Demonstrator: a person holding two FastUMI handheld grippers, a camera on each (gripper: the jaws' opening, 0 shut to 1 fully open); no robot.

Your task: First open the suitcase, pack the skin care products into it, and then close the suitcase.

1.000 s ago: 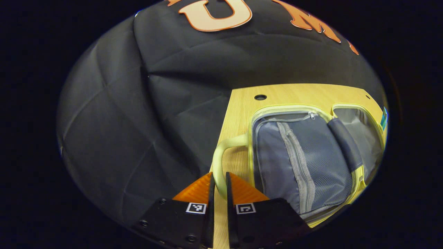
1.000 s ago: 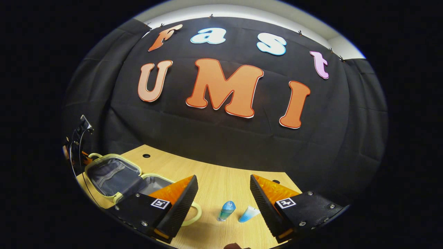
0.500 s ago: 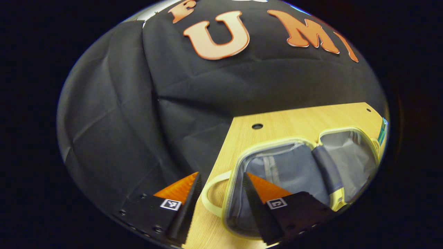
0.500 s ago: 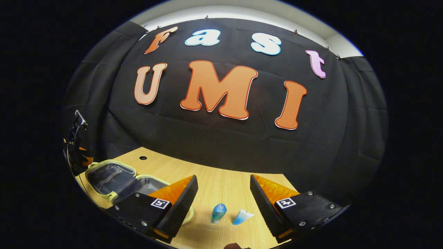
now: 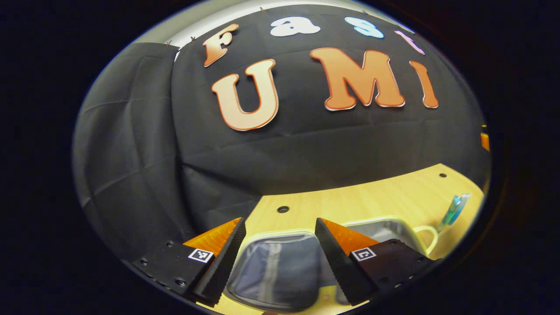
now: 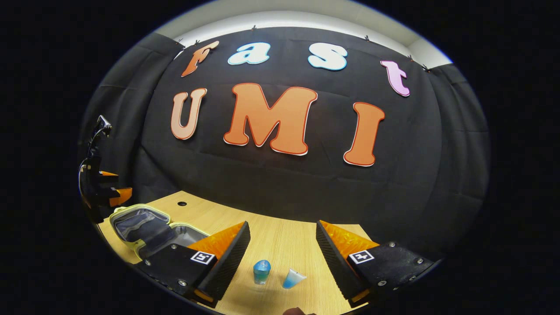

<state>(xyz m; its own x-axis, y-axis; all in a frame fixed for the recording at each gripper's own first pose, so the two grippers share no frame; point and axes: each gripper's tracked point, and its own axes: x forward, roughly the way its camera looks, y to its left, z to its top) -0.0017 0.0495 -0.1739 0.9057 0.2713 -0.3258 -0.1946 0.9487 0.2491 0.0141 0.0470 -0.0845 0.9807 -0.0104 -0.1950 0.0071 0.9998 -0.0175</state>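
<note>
The right claw [image 6: 283, 245] hides part of the open suitcase [image 6: 135, 218].

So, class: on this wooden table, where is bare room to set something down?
Bare wood runs behind the open yellow suitcase along the black cloth wall. It is crowded near the blue bottle and white-capped tube.

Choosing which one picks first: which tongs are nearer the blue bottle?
Right. The right tongs hang open just above the blue bottle; the left tongs hover over the open suitcase.
</note>
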